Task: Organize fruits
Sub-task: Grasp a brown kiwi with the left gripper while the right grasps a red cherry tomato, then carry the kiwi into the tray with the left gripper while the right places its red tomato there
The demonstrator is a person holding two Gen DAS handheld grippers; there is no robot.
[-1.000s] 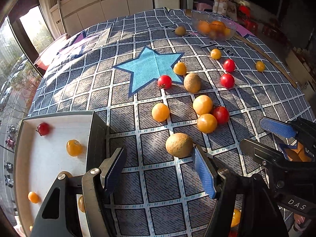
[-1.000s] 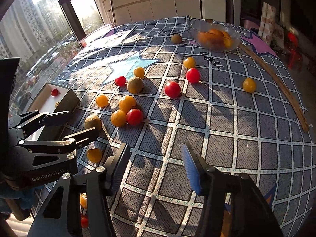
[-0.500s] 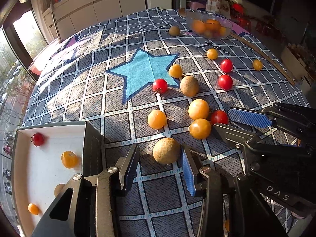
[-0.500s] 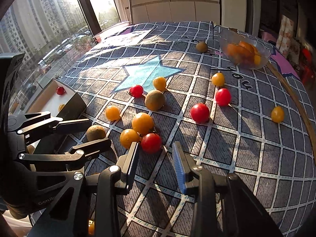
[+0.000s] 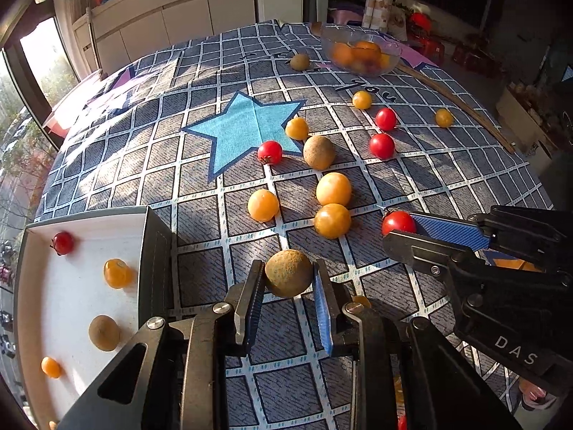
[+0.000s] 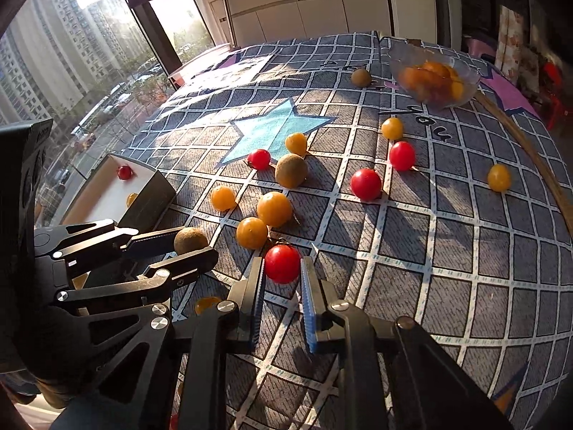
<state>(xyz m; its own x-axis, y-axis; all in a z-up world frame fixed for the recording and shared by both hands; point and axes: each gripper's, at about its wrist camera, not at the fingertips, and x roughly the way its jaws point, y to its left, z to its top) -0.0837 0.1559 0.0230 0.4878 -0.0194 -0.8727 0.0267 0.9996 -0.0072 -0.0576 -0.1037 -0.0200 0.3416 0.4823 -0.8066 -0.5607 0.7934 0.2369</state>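
My left gripper (image 5: 287, 269) is closing its jaws on a round brown fruit (image 5: 288, 279) that rests on the checked cloth; both pads touch its sides. It also shows in the right wrist view, the left gripper (image 6: 196, 242) around that brown fruit (image 6: 189, 239). My right gripper (image 6: 282, 262) is closing on a red tomato (image 6: 282, 264), pads against both sides. From the left wrist view the right gripper (image 5: 398, 227) holds this tomato (image 5: 397, 223) at its tips. Several orange, red and brown fruits (image 5: 333, 189) lie scattered beyond.
A white tray (image 5: 71, 304) with a dark wall sits at the left and holds several small fruits. A glass bowl (image 5: 360, 55) of orange fruit stands at the far side. A thin wooden stick (image 5: 454, 104) lies along the right edge of the cloth (image 5: 247, 129).
Both grippers went from wide open to closed. The left one came down around the brown fruit, and the right one moved in onto the red tomato.
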